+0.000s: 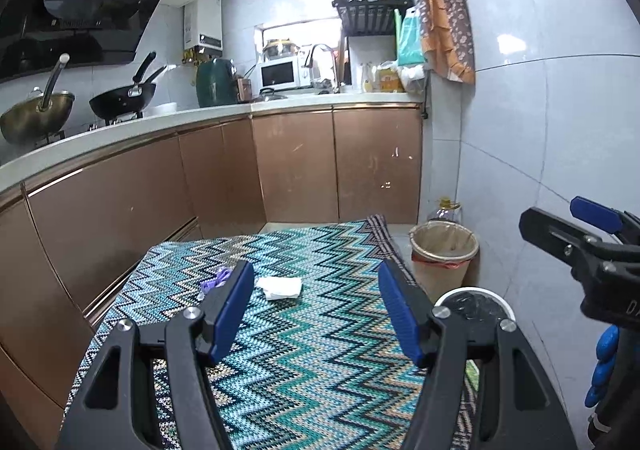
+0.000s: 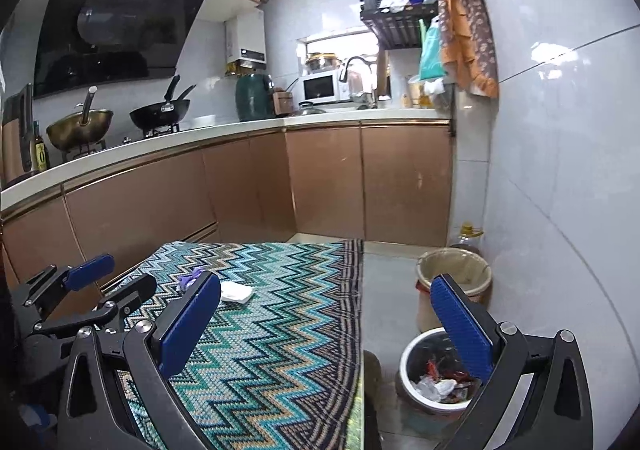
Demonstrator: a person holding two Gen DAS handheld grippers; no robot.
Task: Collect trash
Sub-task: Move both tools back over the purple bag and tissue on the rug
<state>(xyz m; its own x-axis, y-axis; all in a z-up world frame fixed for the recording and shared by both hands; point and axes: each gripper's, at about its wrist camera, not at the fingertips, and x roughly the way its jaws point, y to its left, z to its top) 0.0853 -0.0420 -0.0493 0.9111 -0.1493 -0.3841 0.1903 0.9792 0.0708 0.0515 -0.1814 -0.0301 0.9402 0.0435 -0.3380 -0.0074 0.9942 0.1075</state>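
A crumpled white tissue (image 1: 280, 287) lies on the zigzag-patterned cloth (image 1: 312, 346) over the table; it also shows in the right wrist view (image 2: 237, 292). A small purple scrap (image 1: 216, 278) lies just left of it, also seen in the right wrist view (image 2: 189, 278). My left gripper (image 1: 316, 310) is open and empty, above the cloth, short of the tissue. My right gripper (image 2: 328, 324) is open and empty, over the table's right edge. A white-rimmed bin (image 2: 434, 370) holding trash stands on the floor at the right.
A second bin (image 2: 454, 282) with a beige liner stands by the wall behind the first. An oil bottle (image 2: 470, 236) stands in the corner. Brown kitchen cabinets (image 1: 296, 165) run along the left and back, with woks on the counter.
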